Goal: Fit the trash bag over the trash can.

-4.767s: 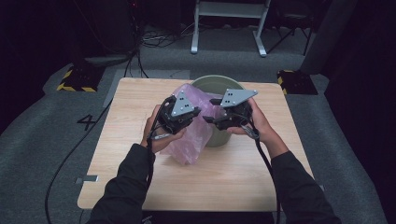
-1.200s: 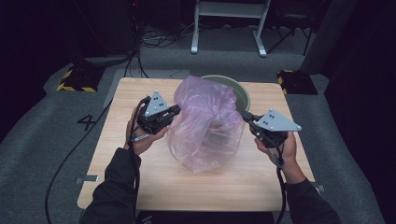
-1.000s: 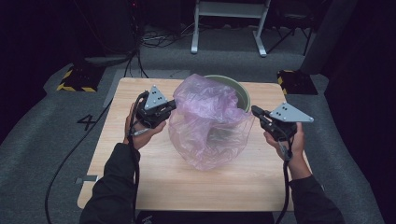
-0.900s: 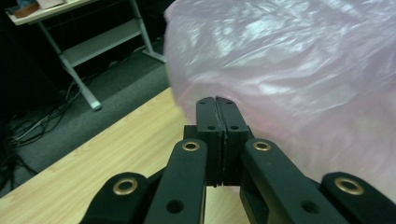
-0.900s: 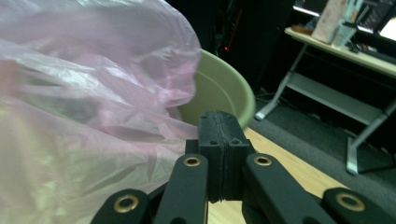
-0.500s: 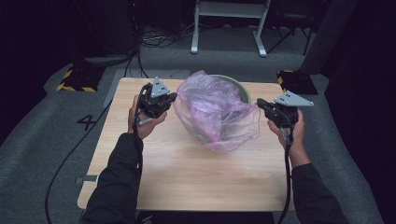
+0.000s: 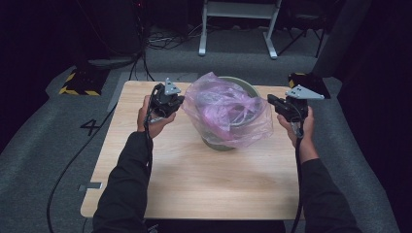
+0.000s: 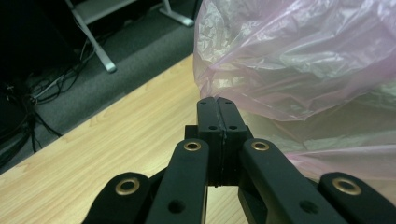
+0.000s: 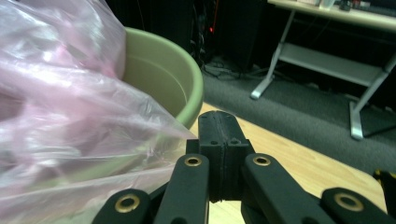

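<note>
Left of centre, the left gripper (image 7: 180, 101) is pinching the pink bag (image 7: 226, 109) edge, jaws clenched; the bag is draping over the green bowl (image 7: 228, 141) mid-frame; the right gripper (image 7: 270, 99) is likewise clamping its opposite edge, bare table (image 7: 204, 184) lying below.

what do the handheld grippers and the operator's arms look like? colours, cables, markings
Both grippers, left gripper and right gripper, are black, each topped by a grey triangular plate. Black fingers on linkage arms with brass-coloured rivets. A black cable trails down each forearm. Long black sleeves. No visible markings.
</note>
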{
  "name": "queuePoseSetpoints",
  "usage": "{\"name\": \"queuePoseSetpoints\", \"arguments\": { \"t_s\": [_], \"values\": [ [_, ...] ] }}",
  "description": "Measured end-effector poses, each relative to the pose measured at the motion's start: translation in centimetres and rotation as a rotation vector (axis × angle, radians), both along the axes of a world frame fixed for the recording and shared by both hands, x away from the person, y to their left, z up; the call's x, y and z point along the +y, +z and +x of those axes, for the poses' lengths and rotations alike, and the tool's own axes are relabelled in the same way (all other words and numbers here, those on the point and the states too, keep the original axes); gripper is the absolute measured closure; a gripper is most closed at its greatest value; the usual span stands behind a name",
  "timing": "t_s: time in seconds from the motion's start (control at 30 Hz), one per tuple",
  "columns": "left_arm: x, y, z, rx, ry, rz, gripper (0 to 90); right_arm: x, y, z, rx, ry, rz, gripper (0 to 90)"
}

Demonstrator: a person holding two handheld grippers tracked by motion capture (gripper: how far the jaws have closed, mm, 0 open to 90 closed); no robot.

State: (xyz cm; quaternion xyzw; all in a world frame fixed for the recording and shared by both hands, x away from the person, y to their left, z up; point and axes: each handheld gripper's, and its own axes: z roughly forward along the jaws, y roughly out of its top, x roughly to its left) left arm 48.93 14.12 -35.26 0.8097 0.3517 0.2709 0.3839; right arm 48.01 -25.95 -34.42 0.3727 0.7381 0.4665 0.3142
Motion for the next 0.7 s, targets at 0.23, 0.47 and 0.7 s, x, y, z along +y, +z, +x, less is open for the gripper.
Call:
{"name": "queuePoseSetpoints", "arguments": {
  "t_s": [0.23,0.47,0.7],
  "values": [
    [-0.9,-1.6,1.6,0.053,-0.008,-0.005,89.9,0.4,-0.9,1.6,0.056,-0.011,0.019,90.0],
    [-1.2,-2.5,2.0,0.062,-0.025,-0.078,89.8,0.4,-1.9,2.3,0.090,0.004,0.062,90.0],
    [0.2,-1.7,0.9,0.024,-0.020,-0.121,73.1,-1.5,-0.6,0.3,0.045,0.041,0.096,66.1]
  ]
}}
